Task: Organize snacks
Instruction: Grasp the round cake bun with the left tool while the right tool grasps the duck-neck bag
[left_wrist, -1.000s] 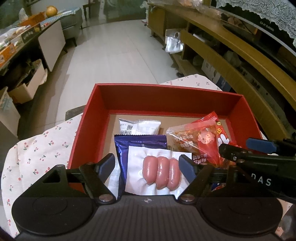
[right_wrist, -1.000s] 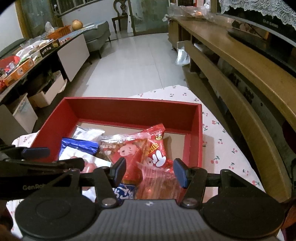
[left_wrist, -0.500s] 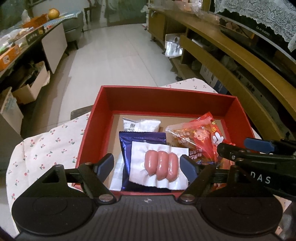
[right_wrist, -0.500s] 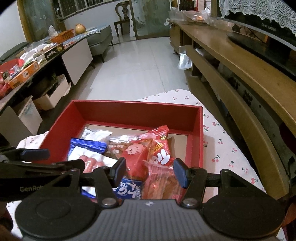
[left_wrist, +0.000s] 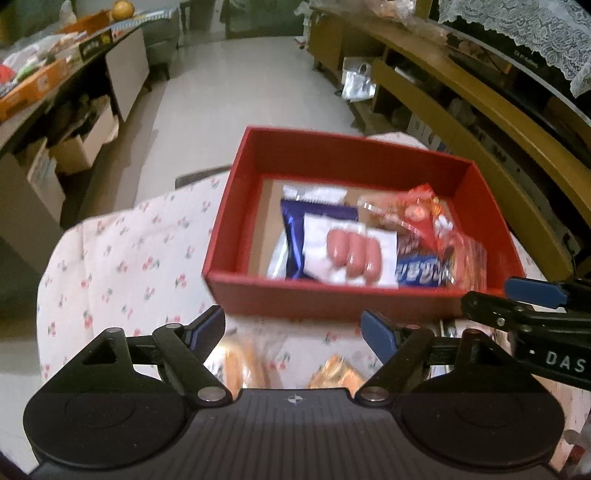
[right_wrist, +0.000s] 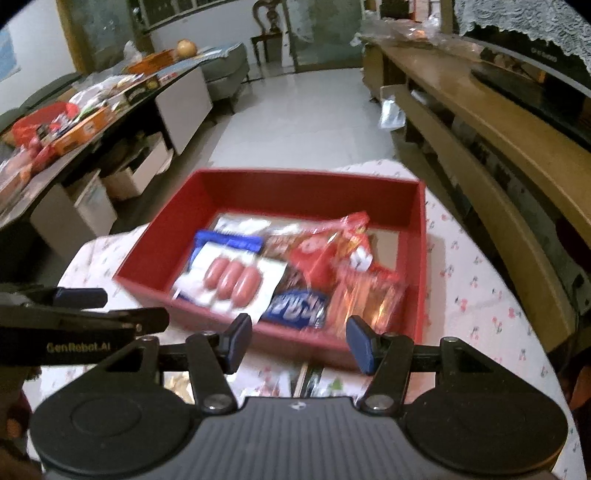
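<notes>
A red box (left_wrist: 236, 206) (right_wrist: 303, 192) stands on the cherry-print tablecloth (left_wrist: 122, 258). In it lie a sausage pack (left_wrist: 351, 253) (right_wrist: 232, 277), a dark blue pack (left_wrist: 295, 229), a white pack (left_wrist: 314, 192), a red snack bag (left_wrist: 421, 218) (right_wrist: 325, 247) and a blue bar (right_wrist: 299, 308). My left gripper (left_wrist: 293, 330) is open and empty, in front of the box's near wall. My right gripper (right_wrist: 299, 339) is open and empty, also short of the box. Orange-wrapped snacks (left_wrist: 236, 362) lie on the cloth under my left gripper.
More packets (right_wrist: 314, 380) lie on the cloth under my right gripper. A long wooden shelf unit (right_wrist: 480, 122) runs along the right. A cluttered dark table (right_wrist: 74, 107) and cardboard boxes (left_wrist: 85, 140) stand at the left. Tiled floor (left_wrist: 240, 92) lies beyond.
Both grippers have drawn back and up from over the box. The box now sits farther ahead, and loose snacks on the cloth have come into view below the fingers.
</notes>
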